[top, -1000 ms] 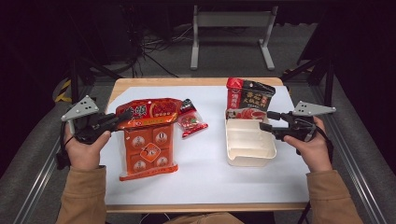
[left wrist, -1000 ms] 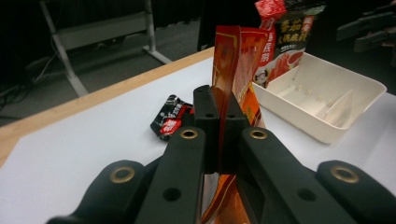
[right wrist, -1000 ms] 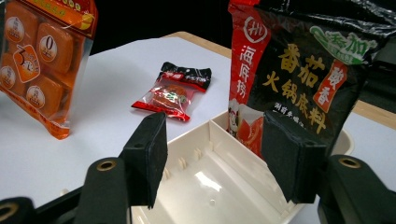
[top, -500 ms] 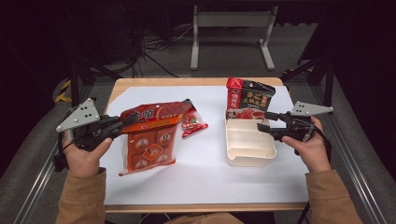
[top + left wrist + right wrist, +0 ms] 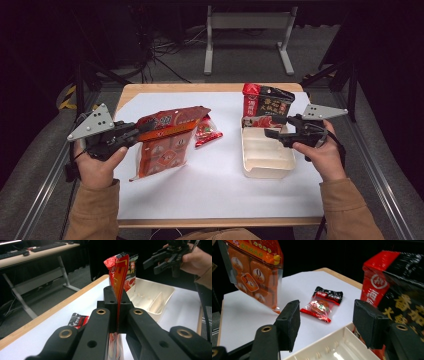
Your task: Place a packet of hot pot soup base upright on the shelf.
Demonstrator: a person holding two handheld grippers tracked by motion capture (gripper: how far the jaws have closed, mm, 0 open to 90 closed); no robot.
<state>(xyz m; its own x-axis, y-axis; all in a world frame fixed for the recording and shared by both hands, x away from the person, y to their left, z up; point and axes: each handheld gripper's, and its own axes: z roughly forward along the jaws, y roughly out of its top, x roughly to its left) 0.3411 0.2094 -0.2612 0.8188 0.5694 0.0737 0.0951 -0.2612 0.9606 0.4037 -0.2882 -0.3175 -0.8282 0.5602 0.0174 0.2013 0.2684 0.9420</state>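
While the left gripper (image 5: 131, 136) has its jaws clamped on the top edge of the large orange snack bag (image 5: 165, 145), the bag hangs from them with its lower corner near the white sheet (image 5: 210, 190), its long axis running down and toward six o'clock in the high view. From those fingers the cream tray (image 5: 265, 157) lies toward three o'clock, across the table — the likely place for the bag, so the carry would go rightward. The right gripper (image 5: 272, 126) is much nearer the tray; it hovers over the tray's far end with jaws spread apart, holding nothing. Inside, the tray shows bare ribbed compartments, no contents that I can see. A black-and-red pouch (image 5: 265, 102) stands at the tray's twelve o'clock end — touching it, as far as I can tell. Between bag and tray lies a small red sachet (image 5: 322, 305), flat on the sheet.
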